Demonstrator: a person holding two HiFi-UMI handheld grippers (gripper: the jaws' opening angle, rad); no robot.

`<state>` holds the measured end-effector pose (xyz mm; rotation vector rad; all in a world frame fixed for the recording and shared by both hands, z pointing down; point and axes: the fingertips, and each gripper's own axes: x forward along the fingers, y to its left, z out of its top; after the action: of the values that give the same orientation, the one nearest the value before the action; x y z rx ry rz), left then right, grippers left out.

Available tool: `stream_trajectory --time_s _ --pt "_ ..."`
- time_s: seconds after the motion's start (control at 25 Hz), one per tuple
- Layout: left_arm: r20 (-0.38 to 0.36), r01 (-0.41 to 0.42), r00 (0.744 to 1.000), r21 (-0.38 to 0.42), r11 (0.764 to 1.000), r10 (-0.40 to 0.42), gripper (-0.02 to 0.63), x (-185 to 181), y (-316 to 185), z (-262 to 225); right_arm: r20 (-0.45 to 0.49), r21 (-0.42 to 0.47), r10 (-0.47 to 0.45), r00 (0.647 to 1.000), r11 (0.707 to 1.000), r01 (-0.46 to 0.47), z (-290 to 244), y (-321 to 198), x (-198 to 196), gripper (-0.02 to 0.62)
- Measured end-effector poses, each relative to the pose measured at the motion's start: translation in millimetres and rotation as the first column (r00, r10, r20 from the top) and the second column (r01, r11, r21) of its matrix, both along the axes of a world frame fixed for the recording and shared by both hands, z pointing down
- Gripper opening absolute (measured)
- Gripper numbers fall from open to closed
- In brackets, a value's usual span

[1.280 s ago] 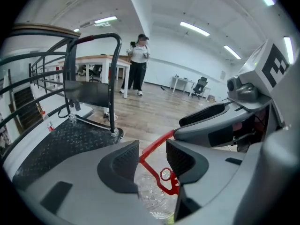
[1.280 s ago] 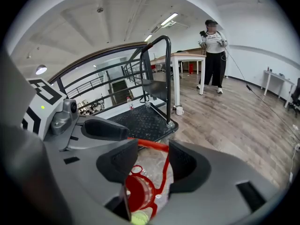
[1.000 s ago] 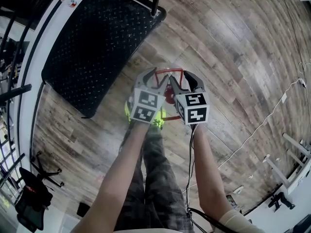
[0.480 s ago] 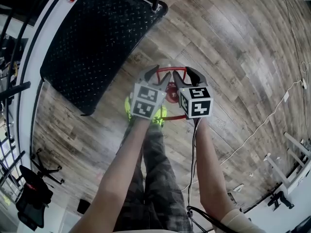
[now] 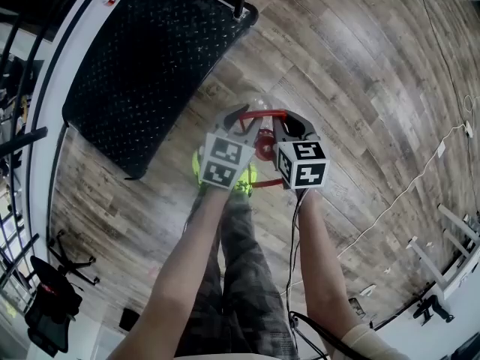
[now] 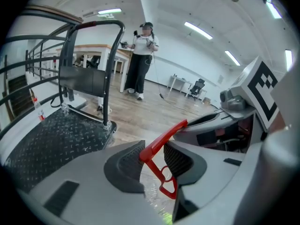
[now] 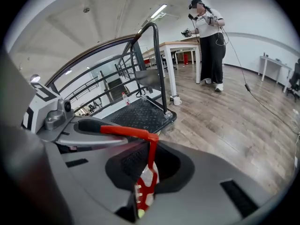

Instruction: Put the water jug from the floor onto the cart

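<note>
1. The clear plastic water jug with a red cap and a red carrying handle stands upright on the wood-plank floor. It is near the black, diamond-plate platform cart but apart from it, off the cart's long side that faces the person. The jug is not yet on the cart.
2. The handle's top bar is the jug's long axis for this grip. It runs from its end nearer the cart to its end farther from the cart. Both tools are already down on that bar, so neither has to reach.
3. The left tool sits at the end of the bar nearer the cart. Its jaws have just been closing but stand fairly wide. The red bar lies between the ribbed pads and touches one at most, so this tool does not appear clamped.
4. The right tool sits at the end farther from the cart. Its jaws have just closed and now pinch the red handle between the pads.
5. Judgement: the lift should carry the jug up and across towards the cart's deck, and it depends on the left tool finishing its grip first.
</note>
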<state>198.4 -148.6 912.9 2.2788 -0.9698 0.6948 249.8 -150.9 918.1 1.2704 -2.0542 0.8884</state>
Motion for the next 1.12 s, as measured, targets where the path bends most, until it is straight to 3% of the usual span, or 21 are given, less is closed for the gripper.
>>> stream_trajectory --time_s 0.44,0.64,1.12 --pt "0.035 -0.031 0.999 0.072 0.997 0.028 0.108 -11 29 -23 0.037 0.009 0.025 0.999 1.000 -0.026 -24 26 -9 0.029" --pt "0.036 -0.037 0.999 0.069 0.997 0.035 0.107 -15 42 -36 0.037 -0.006 0.019 0.999 1.000 -0.019 -37 40 -13 0.029" --pt "0.024 -0.040 0.999 0.128 0.991 0.037 0.107 -28 26 -132 0.039 0.033 0.020 0.999 0.999 -0.021 -134 25 -26 0.029"
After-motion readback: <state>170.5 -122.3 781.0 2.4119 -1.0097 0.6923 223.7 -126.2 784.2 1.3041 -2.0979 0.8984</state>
